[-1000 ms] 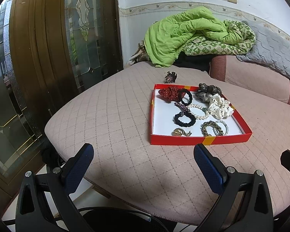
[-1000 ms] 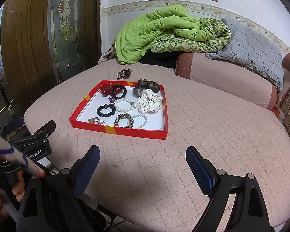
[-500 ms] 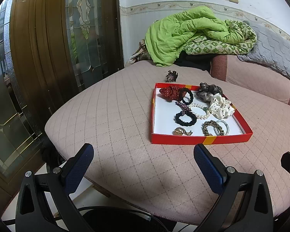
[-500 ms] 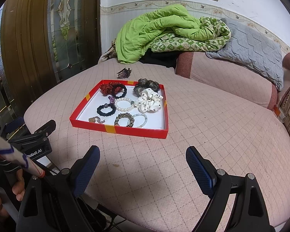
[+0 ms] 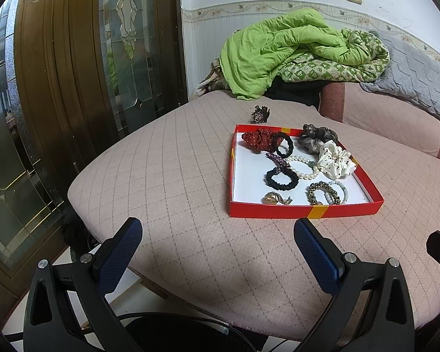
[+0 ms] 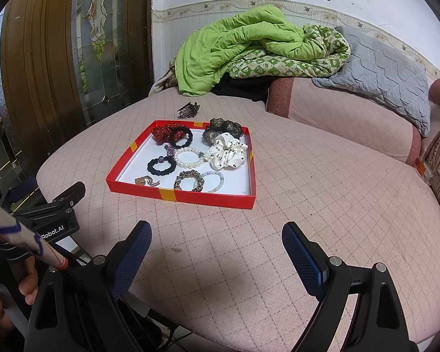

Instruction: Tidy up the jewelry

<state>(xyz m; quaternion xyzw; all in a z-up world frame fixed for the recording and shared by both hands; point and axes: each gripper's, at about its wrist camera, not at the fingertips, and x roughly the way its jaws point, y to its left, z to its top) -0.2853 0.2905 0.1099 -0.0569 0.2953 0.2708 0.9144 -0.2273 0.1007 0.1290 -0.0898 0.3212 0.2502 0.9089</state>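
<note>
A shallow red tray [image 5: 305,211] [image 6: 179,195] lies on the pink quilted bed. Inside it are a red dotted scrunchie [image 5: 256,140], a white dotted scrunchie [image 6: 227,154], a pearl bracelet [image 6: 189,158], a black hair tie [image 5: 281,179], a leopard-print tie [image 6: 189,180] and a small gold piece [image 5: 274,199]. A dark hair claw [image 5: 260,114] [image 6: 188,110] rests on the bed just beyond the tray's far edge. My left gripper [image 5: 218,253] is open, hovering over the bed's near edge, short of the tray. Further right, my right gripper [image 6: 217,253] is likewise open and holds nothing.
A green quilt [image 5: 281,50] and grey pillow [image 6: 378,67] are piled at the head of the bed. A wooden door with patterned glass [image 5: 73,58] stands at left. A person's hand [image 6: 3,299] holds the left gripper's handle at lower left in the right wrist view.
</note>
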